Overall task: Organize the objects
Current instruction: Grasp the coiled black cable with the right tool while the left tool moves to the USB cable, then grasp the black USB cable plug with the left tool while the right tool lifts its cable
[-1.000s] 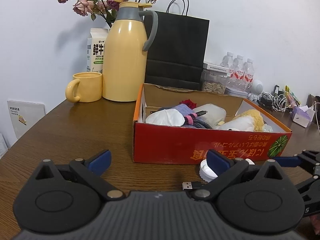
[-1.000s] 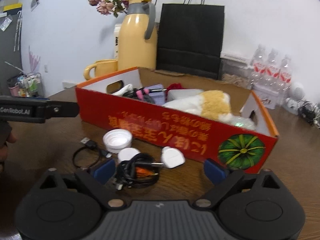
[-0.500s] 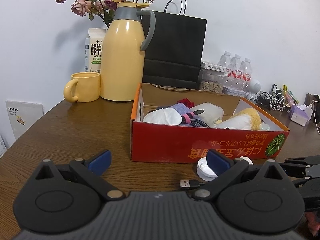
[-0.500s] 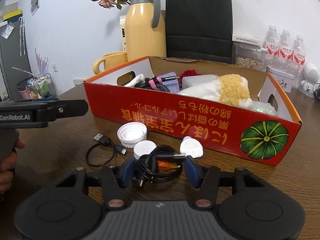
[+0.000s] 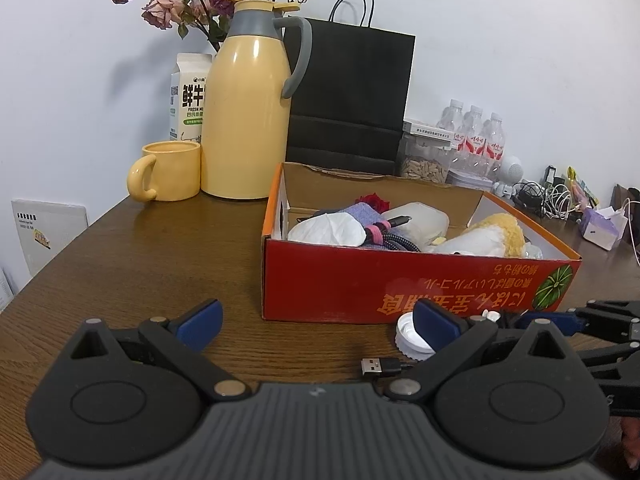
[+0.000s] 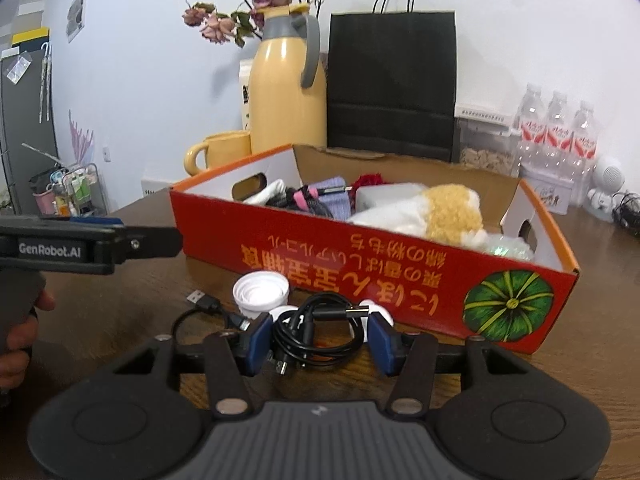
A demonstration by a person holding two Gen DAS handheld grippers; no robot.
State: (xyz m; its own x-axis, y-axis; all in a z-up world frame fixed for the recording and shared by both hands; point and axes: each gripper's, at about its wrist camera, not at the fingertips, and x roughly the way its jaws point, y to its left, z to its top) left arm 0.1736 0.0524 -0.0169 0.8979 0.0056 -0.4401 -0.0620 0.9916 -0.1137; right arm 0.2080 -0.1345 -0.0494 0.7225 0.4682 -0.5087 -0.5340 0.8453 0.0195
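Right gripper point(image 6: 318, 342): blue pads clamped on either side of a coiled black cable bundle point(image 6: 320, 330), pads touching it, jaws roughly half closed. The bundle is on the brown wooden table point(image 6: 580, 328), just in front of the red cardboard box with a green pumpkin print point(image 6: 360, 264), near its front wall.

Left gripper point(image 5: 316, 320): jaws wide apart, nothing between the pads, hovering over bare table left of the box.

A white ribbed plastic cap point(image 6: 261, 291) lies near the box front, just left of the bundle; a loose black USB cable point(image 6: 204, 304) is left of that. A white plug adapter point(image 6: 376, 312) sits just behind the bundle, partly hidden.

The box holds a white-and-yellow plush toy point(image 6: 440, 212), a purple pouch point(image 6: 336, 196) and a braided cable.

Far left: yellow thermos jug with grey handle point(image 5: 248, 116), yellow mug point(image 5: 168, 170), and black paper bag point(image 5: 352, 96) behind the box.
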